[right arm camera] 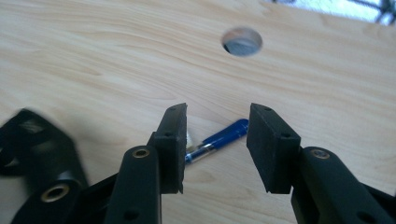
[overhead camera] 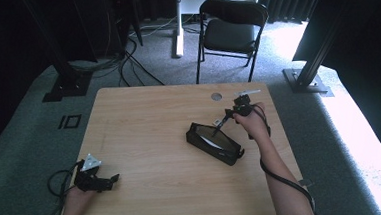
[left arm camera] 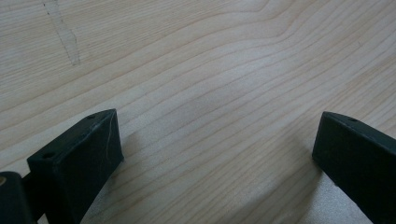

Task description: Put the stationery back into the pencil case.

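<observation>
Both tongs stand open and empty; the right tongs [right arm camera: 215, 149] line up over a blue pen [right arm camera: 223, 136], a grasp seemingly next.

The left tongs [left arm camera: 215, 154] rest idle at the bench's [overhead camera: 150, 140] near left corner.

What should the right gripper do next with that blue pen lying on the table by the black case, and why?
Probably ease the right gripper forward and down until the blue pen sits between its jaws, then close. The jaws are open with nothing pressed between them, and the pen lies on the table just beyond the tips, beside the black case.
</observation>
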